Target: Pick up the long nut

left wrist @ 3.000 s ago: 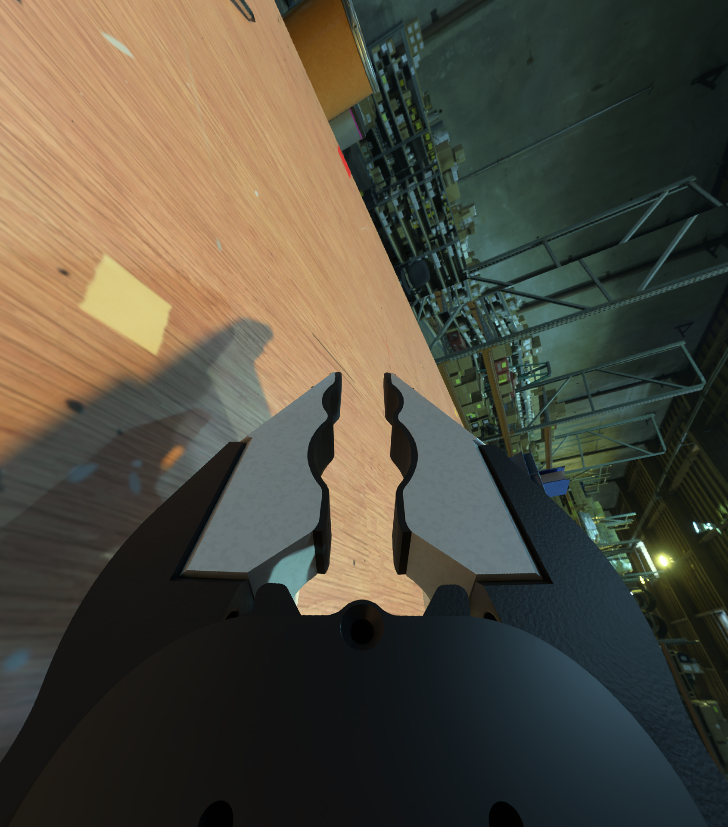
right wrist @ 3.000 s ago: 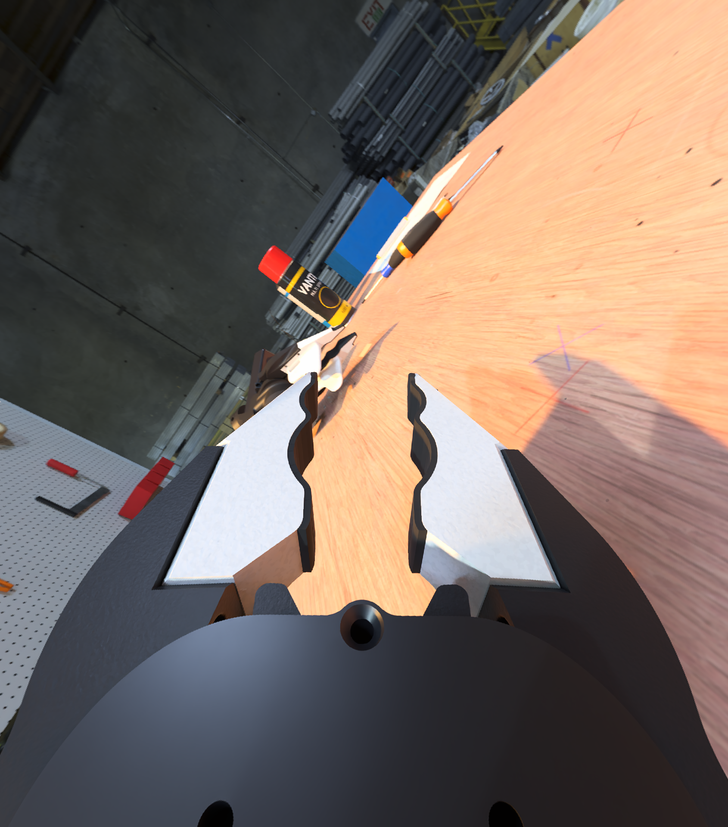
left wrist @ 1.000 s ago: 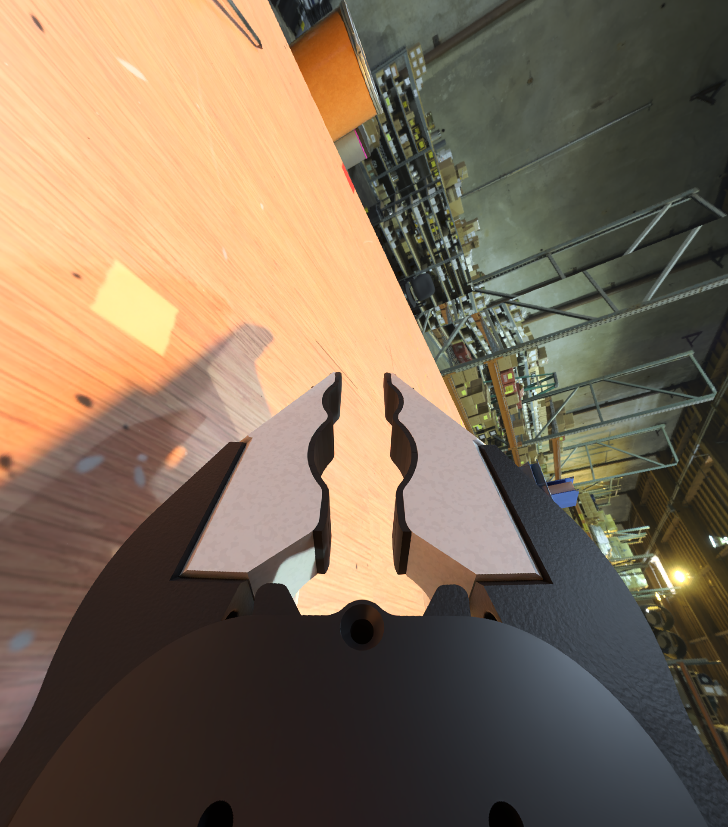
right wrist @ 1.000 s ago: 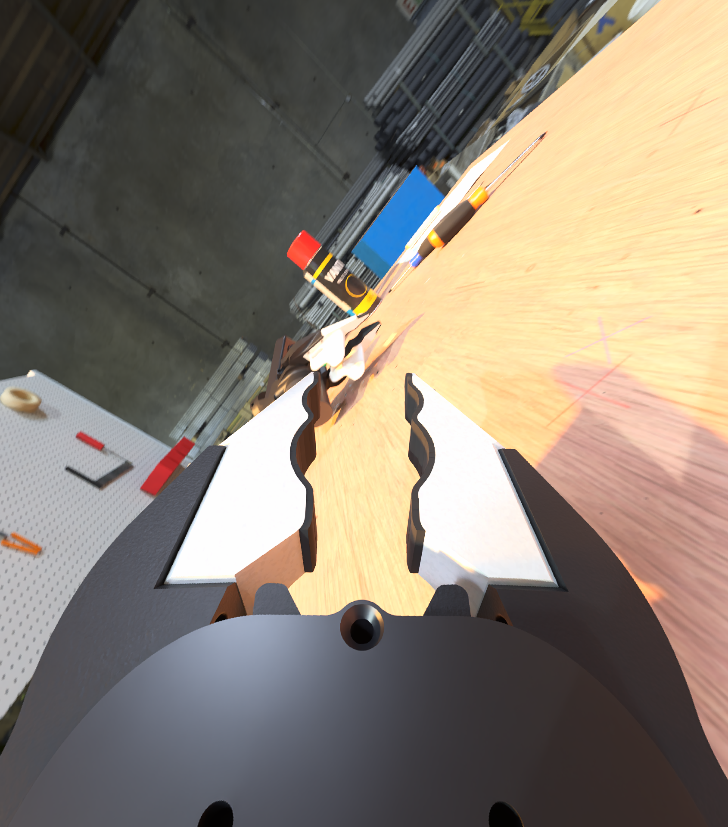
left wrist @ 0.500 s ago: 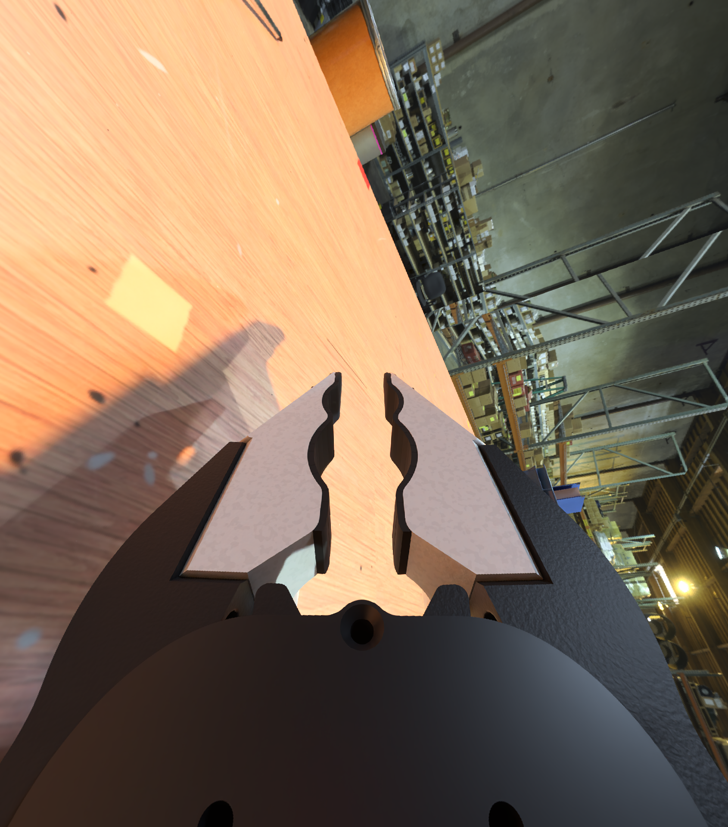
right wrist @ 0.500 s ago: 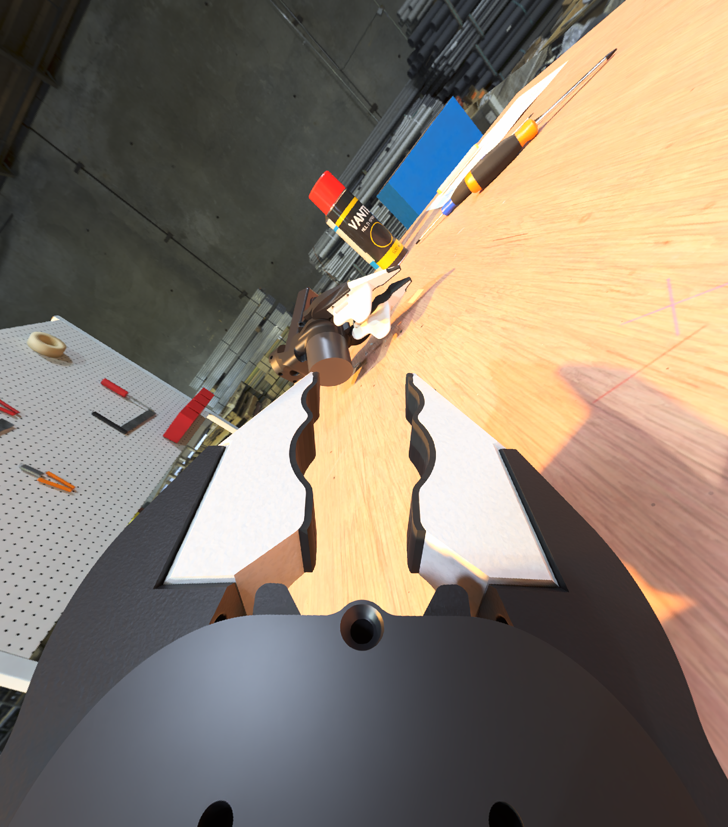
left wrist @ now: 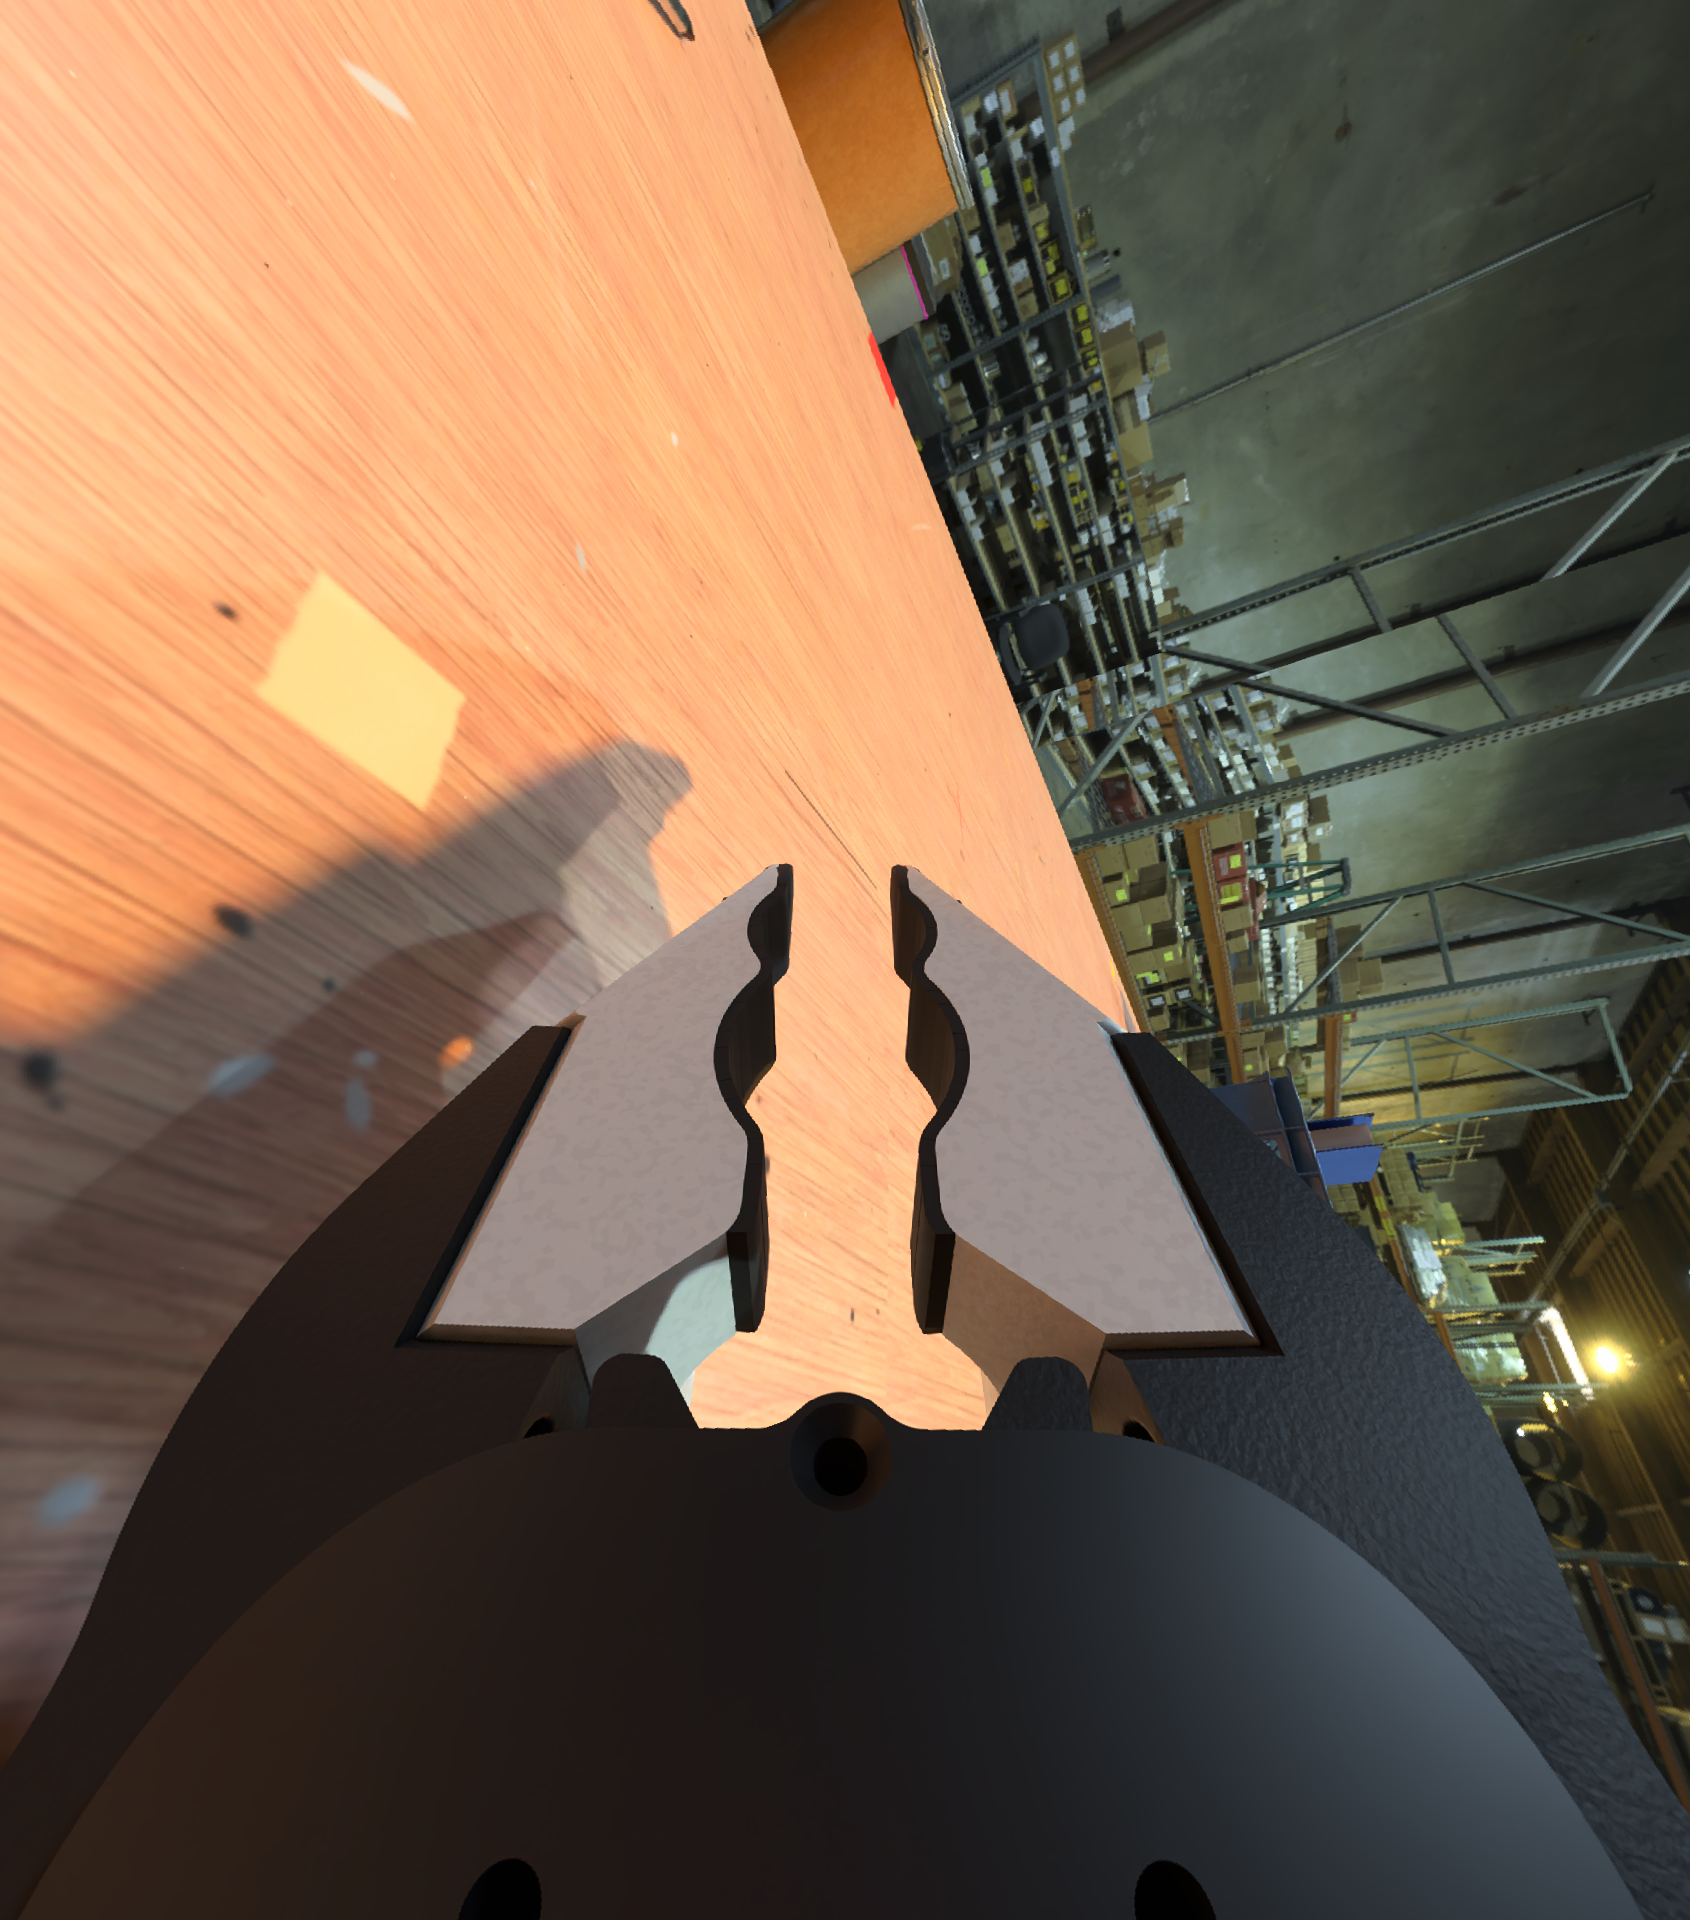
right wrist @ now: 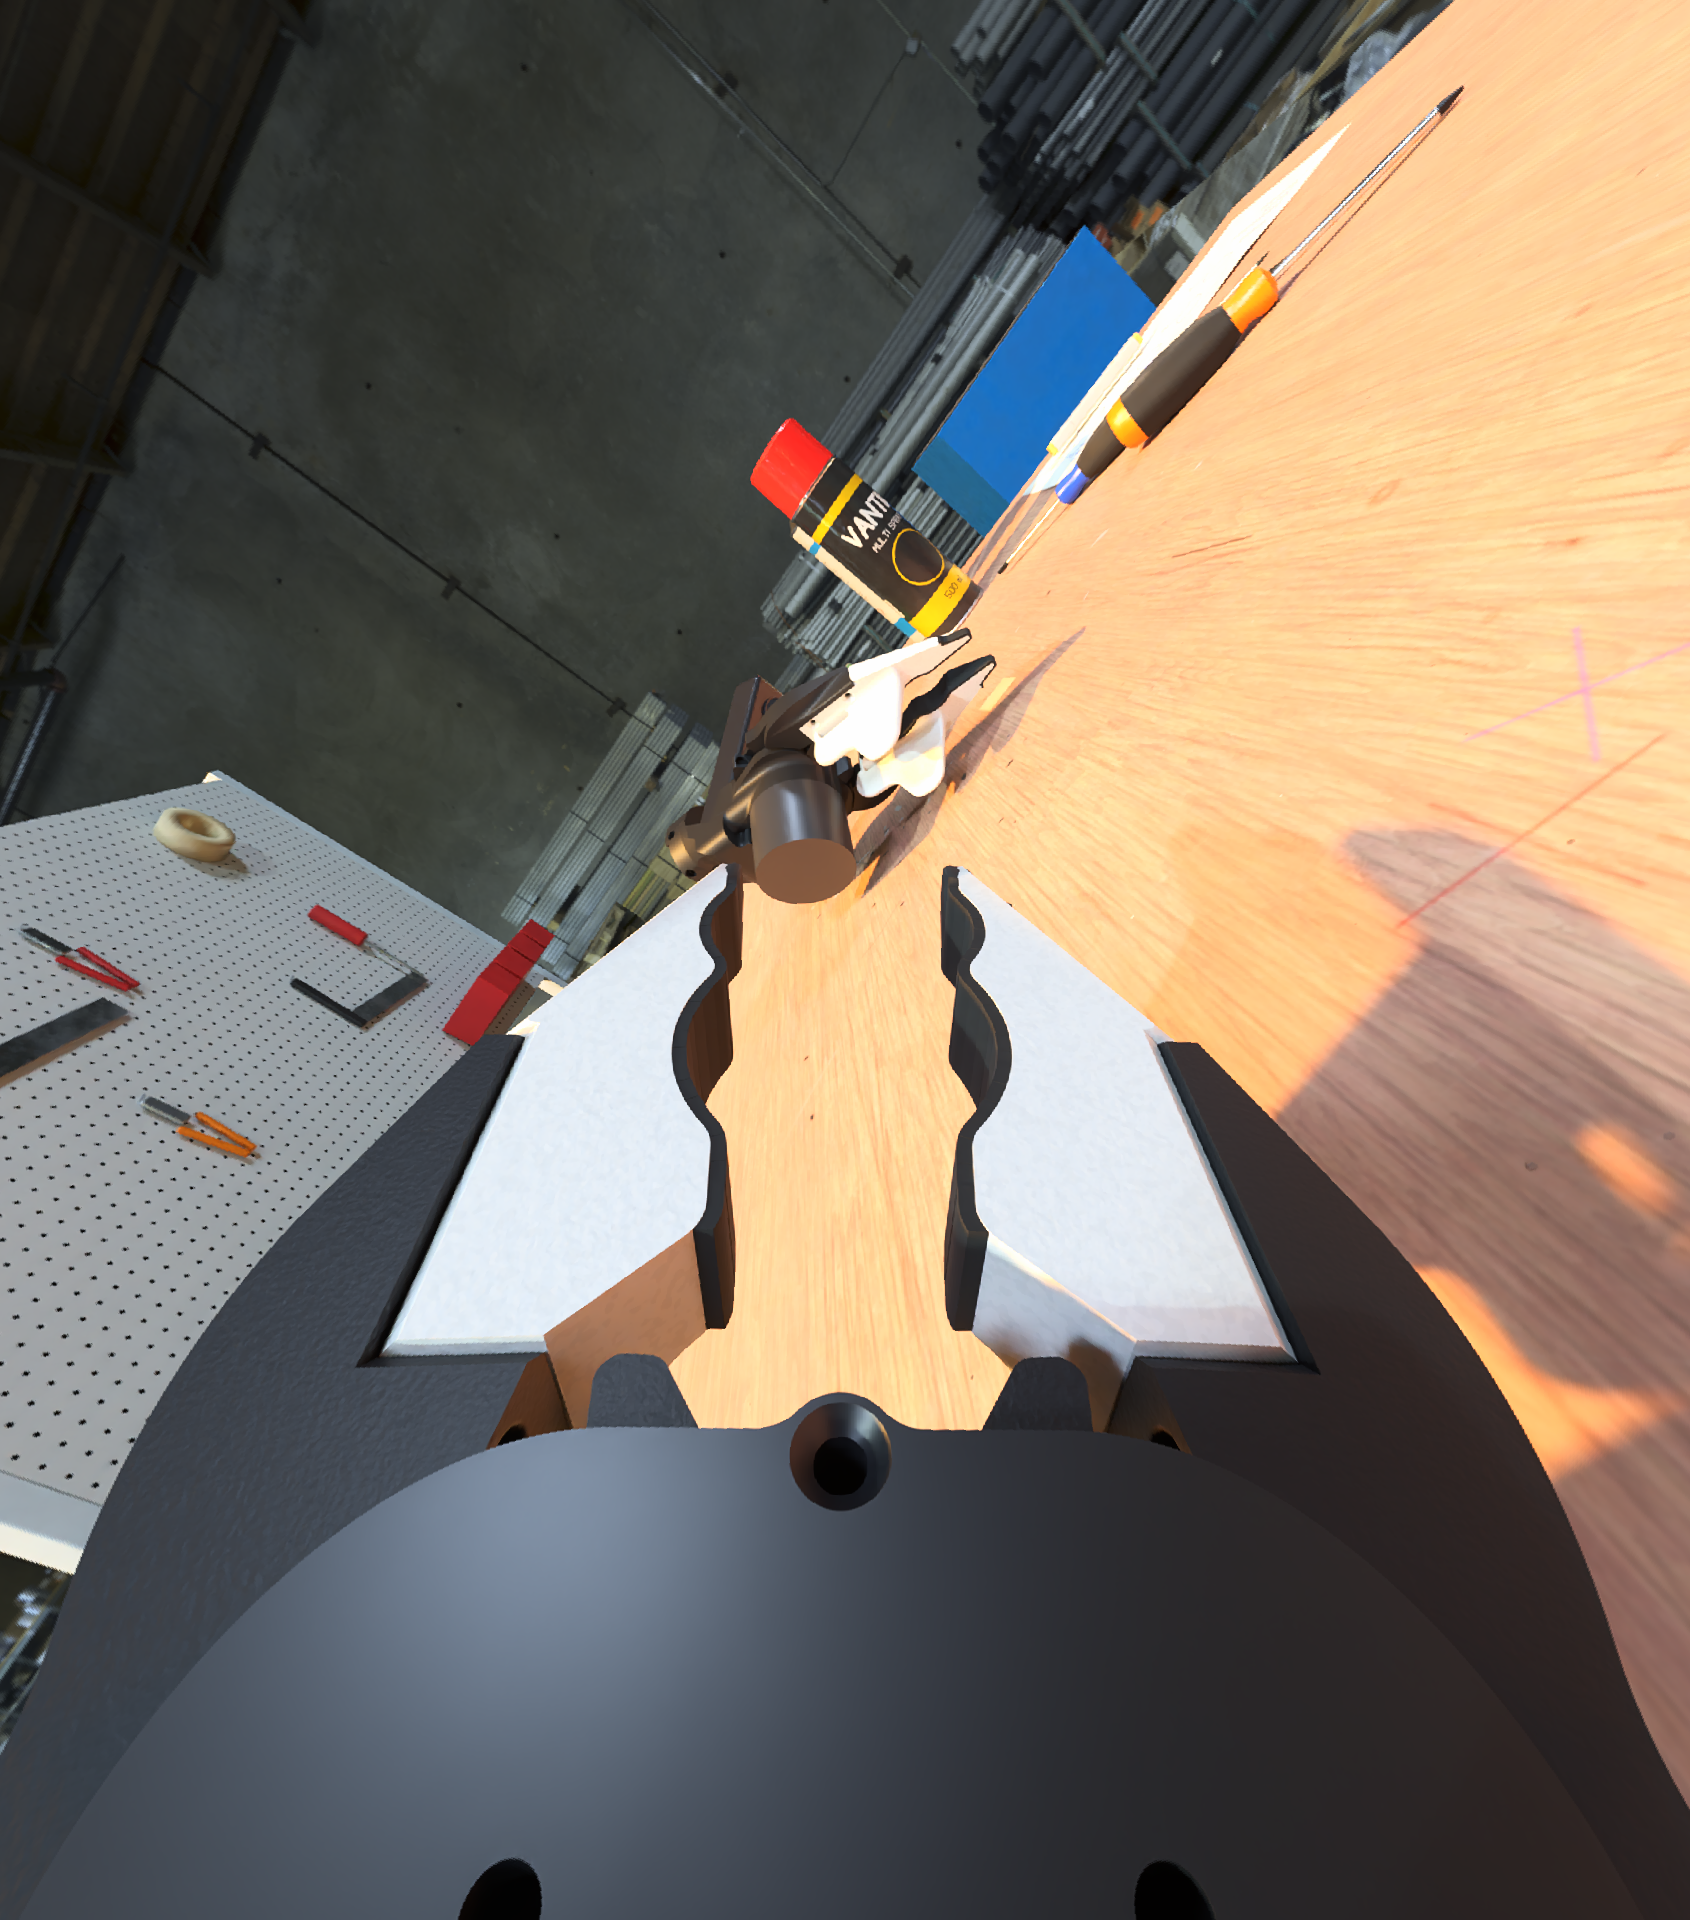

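Wooden tabletop (right wrist: 1340,727) fills my right wrist view, where the left gripper (right wrist: 908,717) now shows larger and lower than a second ago, spray can (right wrist: 867,530), blue box (right wrist: 1038,384) and screwdriver (right wrist: 1189,364) behind it. My right gripper (right wrist: 841,883) and the left gripper (left wrist: 841,883) are both spread and empty. I cannot find the long nut in either view; a yellow note (left wrist: 363,691) lies left.

Possible long nut (right wrist: 1001,687): small tan-orange piece, upper centre of the right wrist view, lying flat on the wooden table (right wrist: 1340,582). Too small to tell shape or orientation.
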Robot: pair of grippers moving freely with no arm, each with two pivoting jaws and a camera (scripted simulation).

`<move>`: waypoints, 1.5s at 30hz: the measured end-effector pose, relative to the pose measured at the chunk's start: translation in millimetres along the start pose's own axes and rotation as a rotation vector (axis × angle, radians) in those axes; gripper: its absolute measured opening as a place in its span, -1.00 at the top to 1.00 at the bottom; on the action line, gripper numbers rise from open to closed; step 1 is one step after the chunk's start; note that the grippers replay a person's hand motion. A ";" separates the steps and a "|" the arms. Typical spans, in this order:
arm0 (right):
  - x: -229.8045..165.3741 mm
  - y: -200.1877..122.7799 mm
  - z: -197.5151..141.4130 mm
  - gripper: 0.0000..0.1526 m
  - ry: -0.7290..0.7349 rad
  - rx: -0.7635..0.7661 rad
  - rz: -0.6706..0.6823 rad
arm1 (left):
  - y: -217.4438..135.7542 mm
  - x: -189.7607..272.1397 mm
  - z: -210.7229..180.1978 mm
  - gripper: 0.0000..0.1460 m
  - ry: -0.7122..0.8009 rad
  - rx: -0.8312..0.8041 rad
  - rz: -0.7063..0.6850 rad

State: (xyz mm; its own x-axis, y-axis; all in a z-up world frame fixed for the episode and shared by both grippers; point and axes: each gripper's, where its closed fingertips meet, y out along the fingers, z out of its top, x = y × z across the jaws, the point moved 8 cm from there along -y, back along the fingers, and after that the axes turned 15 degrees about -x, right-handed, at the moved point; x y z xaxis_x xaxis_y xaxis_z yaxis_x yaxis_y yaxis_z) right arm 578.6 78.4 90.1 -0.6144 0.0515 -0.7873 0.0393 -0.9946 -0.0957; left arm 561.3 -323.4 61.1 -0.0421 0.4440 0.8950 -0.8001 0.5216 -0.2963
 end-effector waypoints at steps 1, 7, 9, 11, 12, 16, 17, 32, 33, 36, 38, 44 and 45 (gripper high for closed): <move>0.2 -0.3 0.1 0.50 0.003 0.003 0.004 | 0.2 -0.1 0.0 0.75 -0.001 -0.001 0.002; 1.1 -2.0 0.6 0.50 0.020 0.014 0.021 | 1.1 -0.1 -0.1 0.75 0.000 -0.009 0.009; 1.2 -2.4 0.7 0.50 0.023 0.018 0.024 | 1.1 0.1 -0.2 0.75 0.001 -0.010 0.008; 1.5 -2.6 0.8 0.50 0.026 0.020 0.026 | 1.1 0.2 -0.3 0.75 0.003 -0.010 0.006; 1.5 -2.7 0.8 0.50 0.027 0.021 0.026 | 1.2 0.3 -0.4 0.75 0.004 -0.011 0.006; 1.9 -2.9 1.0 0.50 0.028 0.025 0.026 | 1.6 1.2 -1.0 0.75 0.013 -0.015 0.006; 2.0 -2.9 1.0 0.50 0.029 0.026 0.025 | 1.6 1.4 -1.1 0.75 0.016 -0.015 0.007; 3.5 -2.1 2.1 0.50 0.034 0.036 0.012 | 0.3 3.1 -2.0 0.75 0.023 -0.018 -0.042; 3.3 -2.0 2.0 0.50 0.033 0.037 0.010 | 0.0 3.2 -2.0 0.75 0.025 -0.017 -0.046; 2.9 -2.4 2.1 0.50 0.026 0.040 0.005 | -0.4 3.6 -2.3 0.75 0.029 -0.015 -0.052; 3.1 -3.2 2.6 0.50 0.028 0.049 0.005 | -0.2 3.5 -2.3 0.75 0.028 -0.016 -0.050; 4.5 -9.5 7.1 0.50 0.051 0.104 0.031 | 1.7 1.9 -1.9 0.75 0.008 -0.034 -0.041; 4.3 -10.4 7.9 0.50 0.051 0.106 0.041 | 2.1 1.7 -1.8 0.75 0.006 -0.039 -0.042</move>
State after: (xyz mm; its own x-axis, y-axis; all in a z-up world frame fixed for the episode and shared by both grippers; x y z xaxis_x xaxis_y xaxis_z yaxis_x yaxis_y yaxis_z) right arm 569.4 88.3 92.5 -0.5733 0.0122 -0.8193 -0.0211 -0.9998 -0.0001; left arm 560.6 -320.3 61.4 -0.0057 0.4252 0.9051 -0.7771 0.5678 -0.2717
